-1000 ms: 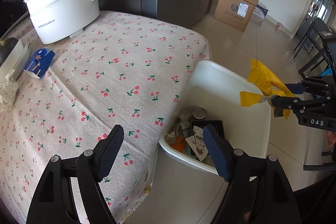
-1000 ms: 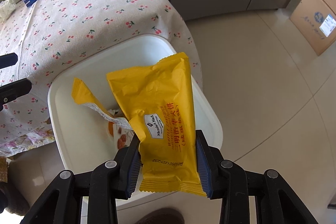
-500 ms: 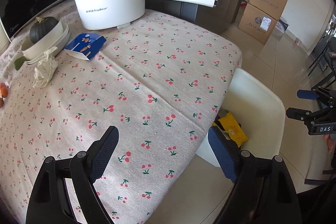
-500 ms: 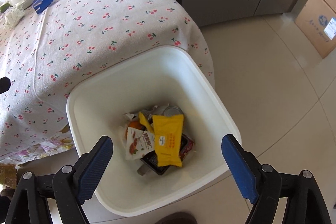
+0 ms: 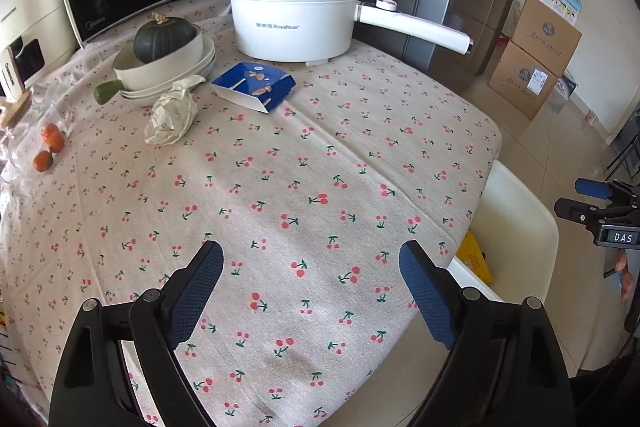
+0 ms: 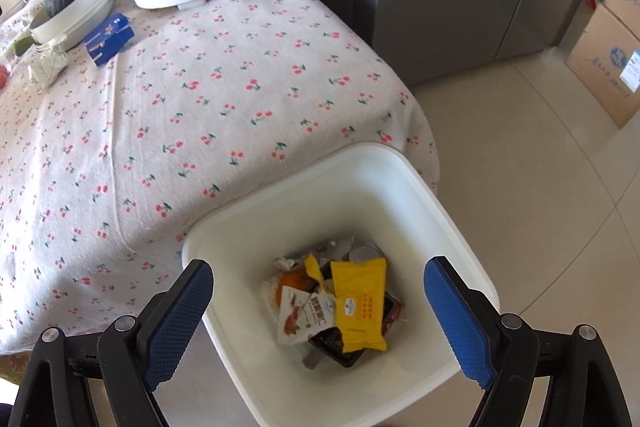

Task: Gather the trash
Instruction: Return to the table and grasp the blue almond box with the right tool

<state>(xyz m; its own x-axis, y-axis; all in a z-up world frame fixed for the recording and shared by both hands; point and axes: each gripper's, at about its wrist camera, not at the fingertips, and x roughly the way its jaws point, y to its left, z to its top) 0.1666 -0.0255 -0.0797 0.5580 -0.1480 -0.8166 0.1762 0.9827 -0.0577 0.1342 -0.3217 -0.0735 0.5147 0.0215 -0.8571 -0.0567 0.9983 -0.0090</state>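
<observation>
Right gripper (image 6: 318, 303) hangs above the white bin (image 6: 404, 163), jaws spread wide with nothing between them; the bin stands on the floor against the near right corner of the table. Inside the bin, the yellow wrapper (image 6: 360, 303) lies on top of the other trash, over a black tray (image 6: 340, 349) and beside a white snack packet (image 6: 302, 319).

Left gripper (image 5: 310, 287) is above the near part of the cherry-print tablecloth (image 5: 280, 167); its jaws are opening, nothing between them.

Farther across the table, a crumpled paper (image 5: 172, 111) lies near the left, just beside stacked bowls (image 5: 168, 71) holding a dark green squash (image 5: 164, 37); a flattened blue carton (image 5: 254, 87) lies to the paper's right. Small orange fruits (image 5: 50, 147) sit at the left edge. A white electric pot (image 5: 296, 15) stands at the far side, handle pointing right; cardboard boxes (image 5: 534, 63) are stacked on the floor beyond.
</observation>
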